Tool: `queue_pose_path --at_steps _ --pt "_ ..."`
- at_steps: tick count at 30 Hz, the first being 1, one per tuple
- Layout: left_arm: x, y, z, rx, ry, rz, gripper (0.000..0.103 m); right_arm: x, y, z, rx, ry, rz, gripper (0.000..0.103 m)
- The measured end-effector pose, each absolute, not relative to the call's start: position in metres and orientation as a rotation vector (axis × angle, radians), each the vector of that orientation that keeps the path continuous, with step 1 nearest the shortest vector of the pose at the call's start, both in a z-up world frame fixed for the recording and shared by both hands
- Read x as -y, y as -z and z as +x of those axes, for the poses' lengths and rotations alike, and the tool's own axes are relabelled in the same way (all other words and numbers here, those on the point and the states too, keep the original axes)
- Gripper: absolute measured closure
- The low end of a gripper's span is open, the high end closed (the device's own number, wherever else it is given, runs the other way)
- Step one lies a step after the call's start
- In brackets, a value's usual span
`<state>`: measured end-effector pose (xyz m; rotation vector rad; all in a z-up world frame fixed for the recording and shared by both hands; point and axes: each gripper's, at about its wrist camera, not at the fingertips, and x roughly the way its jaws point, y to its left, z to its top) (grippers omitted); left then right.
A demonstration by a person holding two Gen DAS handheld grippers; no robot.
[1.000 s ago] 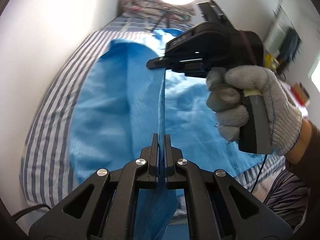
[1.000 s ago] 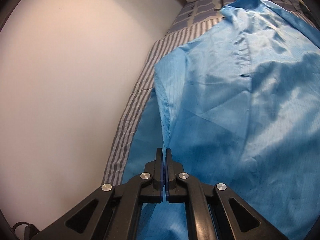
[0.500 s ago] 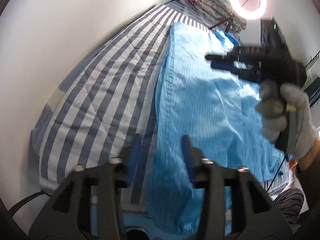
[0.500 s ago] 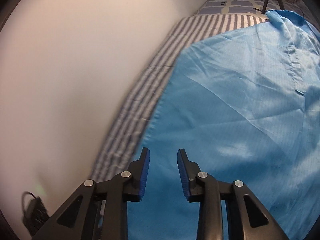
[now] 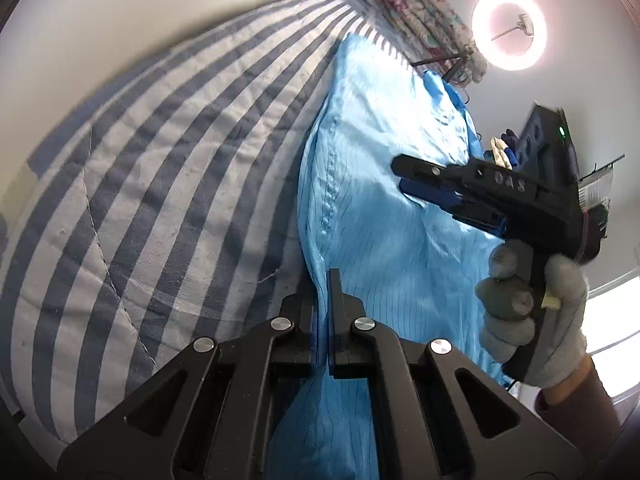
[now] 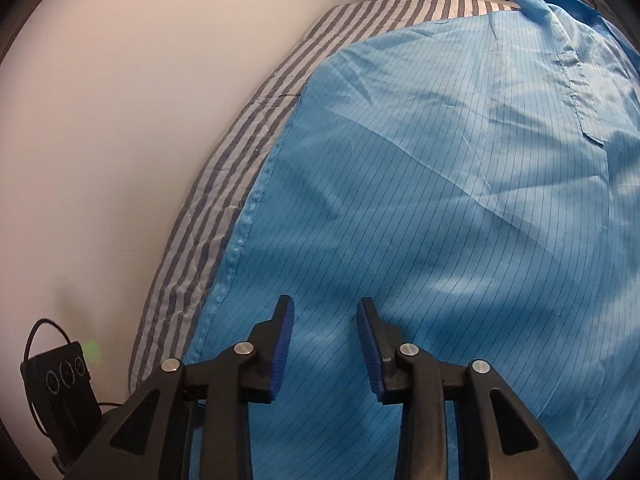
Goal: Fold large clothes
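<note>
A large light-blue pinstriped garment (image 5: pixel 380 220) lies spread on the striped bed cover (image 5: pixel 160 180). My left gripper (image 5: pixel 322 292) is shut on the garment's left hem near its lower end, with blue cloth pinched between the pads. The right gripper (image 5: pixel 416 184), held by a gloved hand (image 5: pixel 532 300), hovers over the middle of the cloth. In the right wrist view the right gripper (image 6: pixel 324 308) has its jaws opening just above the garment (image 6: pixel 440 180), near its left hem. Its pads press on nothing.
A white wall (image 6: pixel 120 100) runs close along the bed's left side. A folded floral quilt (image 5: pixel 420 12) and a lit ring light (image 5: pixel 508 28) are at the bed's far end. A black device (image 6: pixel 60 388) with a cable sits low by the wall.
Both grippers let go of the raised fold, and the garment now lies flat. The left one opened, dropped to the left hem and shut on it. The right one keeps widening.
</note>
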<state>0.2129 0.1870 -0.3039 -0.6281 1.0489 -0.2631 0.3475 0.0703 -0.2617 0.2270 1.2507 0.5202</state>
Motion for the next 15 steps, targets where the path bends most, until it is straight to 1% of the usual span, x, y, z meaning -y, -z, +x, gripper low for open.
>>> queue_pose_path --at_steps 1,3,8,12,15 --pt "-0.184 0.299 0.210 -1.033 0.254 -0.608 0.103 -0.074 0.257 0.348 -1.249 -0.528 0.215 0.054" --pt "-0.179 0.291 0.206 -1.013 0.241 -0.572 0.103 -0.084 0.250 0.349 -1.244 -0.558 0.206 0.046" --pt "-0.157 0.270 0.204 -0.980 0.205 -0.429 0.103 -0.121 0.236 0.352 -1.277 -0.580 0.193 0.045" --pt "-0.138 0.259 0.206 -0.958 0.199 -0.363 0.103 -0.146 0.232 0.354 -1.271 -0.528 0.129 0.038" --pt "-0.129 0.253 0.205 -0.945 0.204 -0.355 0.103 -0.163 0.238 0.355 -1.289 -0.496 0.039 0.037"
